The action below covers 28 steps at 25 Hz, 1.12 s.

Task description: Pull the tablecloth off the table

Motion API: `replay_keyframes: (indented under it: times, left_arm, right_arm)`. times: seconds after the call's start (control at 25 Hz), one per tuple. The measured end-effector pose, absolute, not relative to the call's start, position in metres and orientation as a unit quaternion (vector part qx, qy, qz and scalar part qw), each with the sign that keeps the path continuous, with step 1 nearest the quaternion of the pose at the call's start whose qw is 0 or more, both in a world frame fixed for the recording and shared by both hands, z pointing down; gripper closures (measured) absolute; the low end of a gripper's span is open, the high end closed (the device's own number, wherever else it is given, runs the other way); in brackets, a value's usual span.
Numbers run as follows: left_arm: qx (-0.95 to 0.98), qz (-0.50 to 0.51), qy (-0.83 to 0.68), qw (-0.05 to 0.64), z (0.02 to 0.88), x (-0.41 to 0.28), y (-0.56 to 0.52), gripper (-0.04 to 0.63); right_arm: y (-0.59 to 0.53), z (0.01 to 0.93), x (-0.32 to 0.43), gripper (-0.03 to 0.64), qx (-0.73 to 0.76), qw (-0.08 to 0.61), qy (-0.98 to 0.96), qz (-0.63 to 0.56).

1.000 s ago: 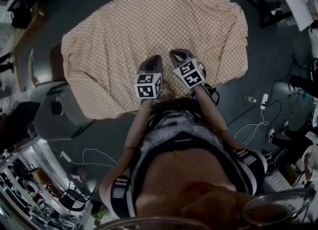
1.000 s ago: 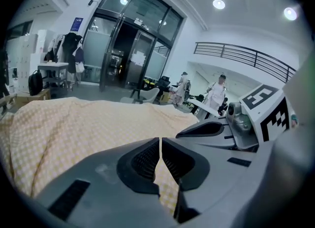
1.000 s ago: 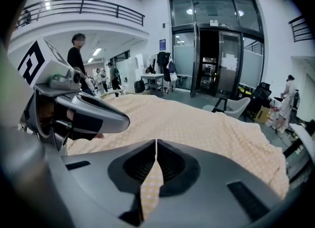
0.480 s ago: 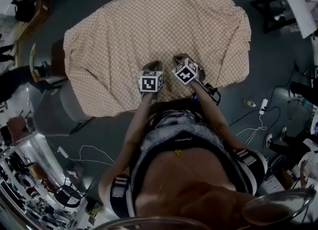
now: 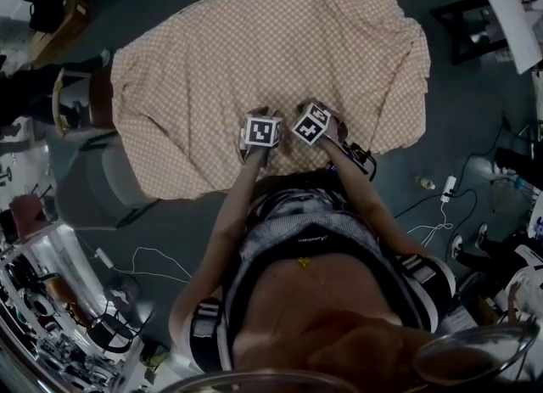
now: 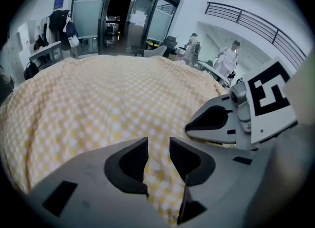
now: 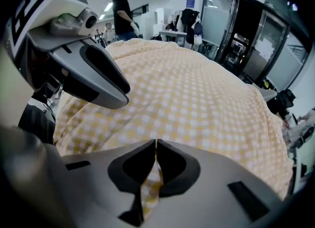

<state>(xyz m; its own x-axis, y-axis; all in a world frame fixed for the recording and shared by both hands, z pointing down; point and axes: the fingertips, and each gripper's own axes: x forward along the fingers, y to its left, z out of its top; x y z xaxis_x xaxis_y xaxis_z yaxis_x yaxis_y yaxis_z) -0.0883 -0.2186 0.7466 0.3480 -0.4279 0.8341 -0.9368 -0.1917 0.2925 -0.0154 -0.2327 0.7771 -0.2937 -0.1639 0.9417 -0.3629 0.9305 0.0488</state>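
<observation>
A yellow-and-white checked tablecloth covers the whole table and hangs over its edges. Both grippers point steeply down at its near edge, side by side. In the left gripper view the left gripper is open: its jaws have just been opening, and the cloth shows through the gap with neither pad pressing on it. The right gripper is shut, its tips meeting over the cloth. From the head view I see mostly their marker cubes, left gripper and right gripper.
A grey chair stands at the table's left side. Cables and a power strip lie on the floor to the right. People stand in the background beyond the table, and a person stands beyond its far end.
Both grippers have come down and tipped steeply toward the cloth's near edge. They now sit closer to the person's body in the head view.
</observation>
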Motion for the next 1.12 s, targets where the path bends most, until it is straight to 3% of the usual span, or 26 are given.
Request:
replay_keyframes:
  times: [0.36,0.68,1.0,1.12]
  left_arm:
    - [0.700,0.382,-0.457,0.393,0.780,-0.083,-0.216,0.449]
    - [0.739,0.422,-0.421,0.314,0.786,-0.068,-0.216,0.555]
    - [0.733,0.386,-0.421,0.369,0.773,-0.071,-0.218,0.586]
    - [0.742,0.342,-0.424,0.391,0.752,-0.067,-0.217,0.586]
  right_arm:
    - [-0.232,0.777,-0.015,0.552,0.156,0.559,-0.809,0.090]
    - [-0.234,0.778,-0.015,0.552,0.170,0.524,-0.829,0.098]
    - [-0.224,0.776,-0.011,0.551,0.156,0.508,-0.838,0.126]
    - [-0.219,0.751,-0.009,0.551,0.168,0.472,-0.852,0.150]
